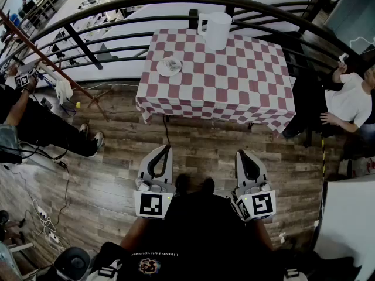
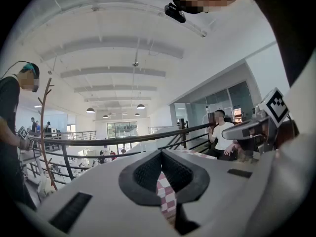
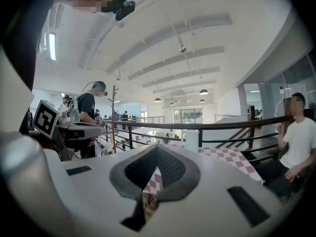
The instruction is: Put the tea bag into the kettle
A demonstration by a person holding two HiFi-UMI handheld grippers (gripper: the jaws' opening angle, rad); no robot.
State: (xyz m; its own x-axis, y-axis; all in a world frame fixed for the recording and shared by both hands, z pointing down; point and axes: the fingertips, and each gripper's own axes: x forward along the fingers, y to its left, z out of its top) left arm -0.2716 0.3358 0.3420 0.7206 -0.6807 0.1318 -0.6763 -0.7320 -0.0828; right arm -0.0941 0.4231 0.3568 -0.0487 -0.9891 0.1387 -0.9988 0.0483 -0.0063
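Two hand-held grippers are being held low and side by side above the wooden floor [image 1: 205, 148], nearest the head view. The left gripper [image 1: 166, 149] is being kept fully closed, its jaw tips meeting with nothing between them. The right gripper [image 1: 242, 154] is being kept in the same condition, closed and empty. Both are being pointed roughly level towards the table [image 1: 234, 84], well apart from it.

The table, covered in a red-and-white checked cloth, is being observed ahead, against a dark railing [image 1: 117, 12]. A small white plate [image 1: 169, 67] is being noted on its left part, with the tea bag [image 1: 170, 64] lying on it, too small for detail. The white kettle [image 1: 215, 29] is standing upright at the far edge, well apart from the plate. Its contents cannot be made out.
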